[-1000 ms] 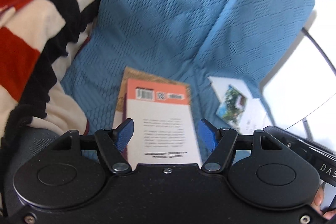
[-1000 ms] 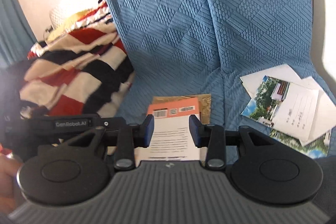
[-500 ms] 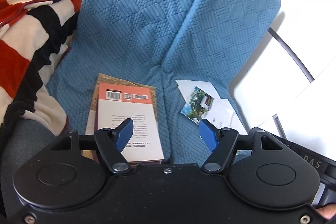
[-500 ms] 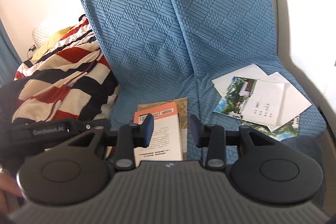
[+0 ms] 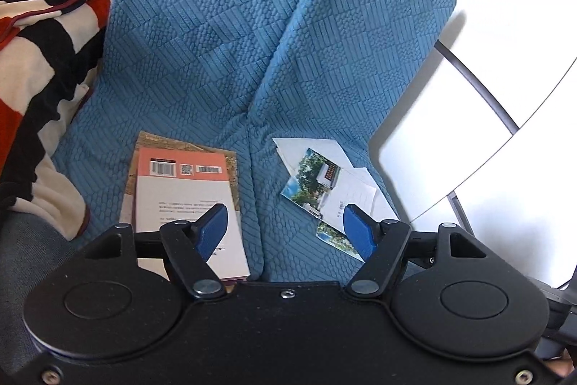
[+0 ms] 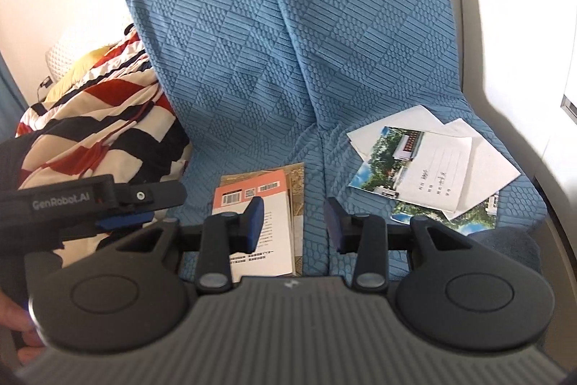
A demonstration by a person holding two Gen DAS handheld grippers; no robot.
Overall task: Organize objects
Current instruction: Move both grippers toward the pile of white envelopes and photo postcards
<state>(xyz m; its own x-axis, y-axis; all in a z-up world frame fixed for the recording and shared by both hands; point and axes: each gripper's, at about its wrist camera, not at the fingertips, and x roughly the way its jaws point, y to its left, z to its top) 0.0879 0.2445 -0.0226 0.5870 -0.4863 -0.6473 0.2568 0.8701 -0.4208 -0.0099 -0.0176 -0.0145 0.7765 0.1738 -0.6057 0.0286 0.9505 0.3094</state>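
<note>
A blue cloth cover (image 5: pixel 223 35) with a raised, quilted weave of ribbed and pebbled squares fills the centre of both views, matt and rough. At upper left lies a soft striped blanket (image 5: pixel 39 35), fleecy and matt. The book (image 5: pixel 187 201) at lower centre has a smooth paper cover, faintly sheened. The postcards (image 6: pixel 429 168) at right are glossy printed card and plain matt paper. The left gripper (image 5: pixel 285 230) is matt black plastic with blue rubbery pads (image 5: pixel 212 233); a metal tube (image 5: pixel 479 89) at right looks smooth.
</note>
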